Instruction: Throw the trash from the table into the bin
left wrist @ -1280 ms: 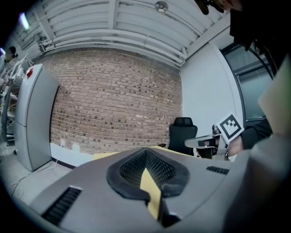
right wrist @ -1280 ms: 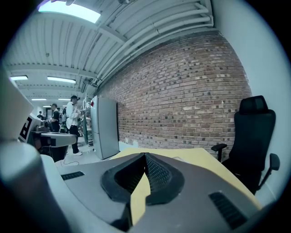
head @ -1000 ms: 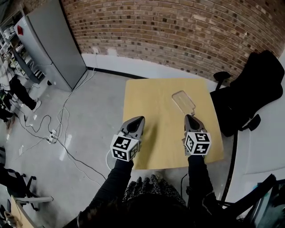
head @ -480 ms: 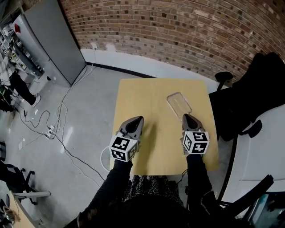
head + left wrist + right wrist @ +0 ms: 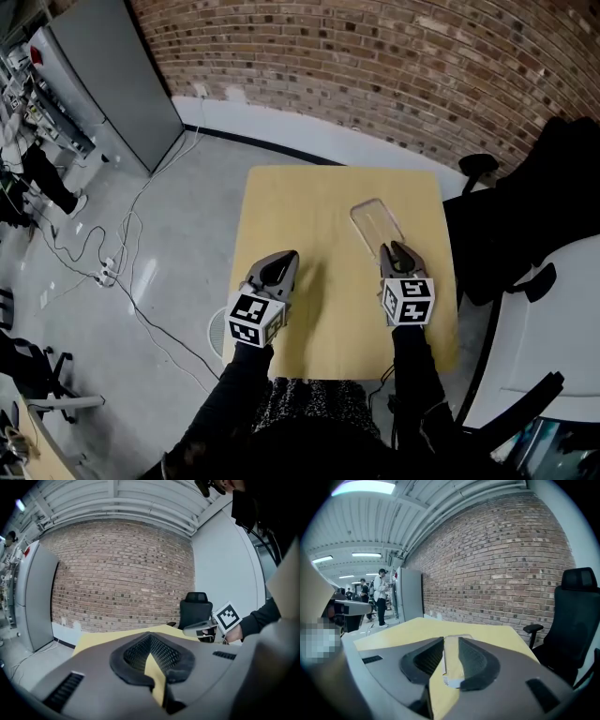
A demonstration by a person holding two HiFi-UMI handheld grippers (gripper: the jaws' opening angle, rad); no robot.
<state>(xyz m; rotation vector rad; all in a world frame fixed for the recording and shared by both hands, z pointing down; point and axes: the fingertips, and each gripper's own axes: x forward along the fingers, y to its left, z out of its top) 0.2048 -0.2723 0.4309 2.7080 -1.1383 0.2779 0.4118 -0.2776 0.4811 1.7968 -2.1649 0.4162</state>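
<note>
A clear plastic wrapper [image 5: 376, 223] lies flat on the yellow table [image 5: 309, 202], right of its middle. My right gripper [image 5: 398, 251] hovers at the wrapper's near end, and its jaws have just been opening. They stand slightly apart, and in the right gripper view [image 5: 451, 641] the wrapper [image 5: 452, 656] shows through the gap, with no pad pressing on it. My left gripper [image 5: 279, 270] is shut and empty over the table's left half. In the left gripper view [image 5: 150, 637] its tips meet above the bare table [image 5: 93, 641].
A black office chair [image 5: 525, 197] stands against the table's right edge, with a white surface [image 5: 534, 337] nearer me. A pale round object [image 5: 218, 330] shows on the floor under the table's left edge. Cables [image 5: 112, 272] and a grey cabinet [image 5: 103, 84] are at left.
Both grippers have come lower and a little forward over the table. The right one's jaws have parted slightly at the wrapper's near end. The wrapper has not moved.
</note>
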